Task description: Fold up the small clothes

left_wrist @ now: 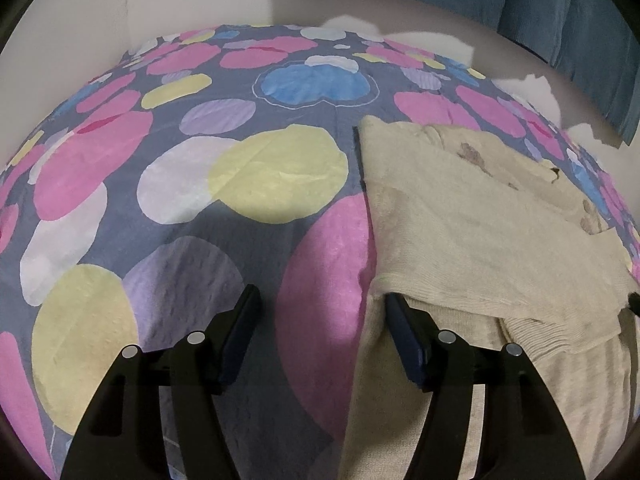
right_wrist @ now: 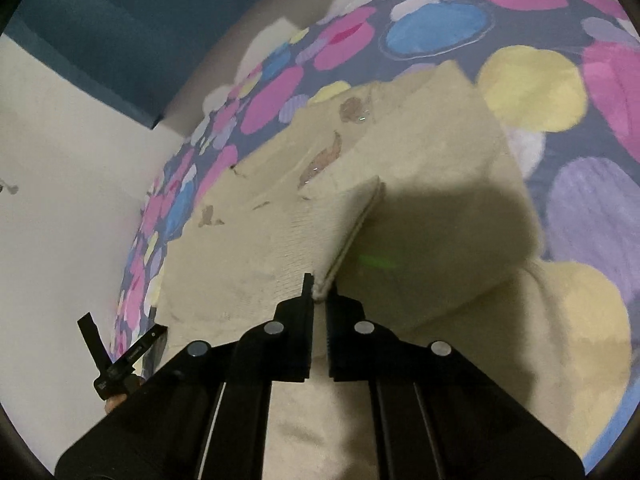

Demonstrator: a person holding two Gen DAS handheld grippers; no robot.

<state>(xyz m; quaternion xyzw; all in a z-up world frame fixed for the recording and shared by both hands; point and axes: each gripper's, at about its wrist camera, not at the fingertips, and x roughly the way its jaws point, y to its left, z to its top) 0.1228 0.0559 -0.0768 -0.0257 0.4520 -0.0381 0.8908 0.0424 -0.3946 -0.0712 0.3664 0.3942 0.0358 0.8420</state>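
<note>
I have the right gripper (right_wrist: 318, 294) pinched shut on the ribbed hem of the cream sweater (left_wrist: 480, 216) lying on the bed (left_wrist: 180, 208), lifting that edge to fold it over, while my left gripper (left_wrist: 320, 312) waits wide open and empty beside it.

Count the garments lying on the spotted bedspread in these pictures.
1: a cream knitted sweater lies on the bedspread, its ribbed edge pinched by the right gripper. The left gripper is open beside it. Others may lie outside view.

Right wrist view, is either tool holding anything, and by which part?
The right tool pinches the cream sweater by its ribbed hem edge. The left tool is open, holding nothing.
</note>
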